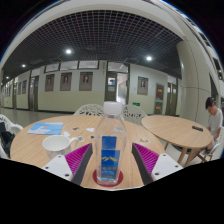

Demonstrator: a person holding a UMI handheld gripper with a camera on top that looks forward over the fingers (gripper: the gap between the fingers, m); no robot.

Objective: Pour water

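A: Item one, the water bottle [110,148]?

B: Clear plastic, white cap, blue label. Upright on a round red-brown coaster [108,181], which lies on the wooden bench [60,147]. The bottle stands between the two fingers.

A: And the gripper [110,160]?

B: Held level, pointing straight ahead along the bench top, with the bottle centred in its line. The fingers stand wide. The left pad [81,160] and the right pad [146,158], both magenta, each show a gap of bench between themselves and the bottle. Neither pad presses on it. The holding hand itself is out of sight.

A: Other items on the bench?

B: A white bowl [56,143], just beside the left finger and to the left of the bottle. Beyond it, a blue flat item [45,128], perhaps a booklet; what it is cannot be made out.

A: Surroundings?

B: White chairs [90,110] behind the bench. A second round table [176,129] to the right, well apart, with a seated person [214,114] at its far side. A wall of doors and windows [85,82] beyond, ceiling lights [68,51] above.
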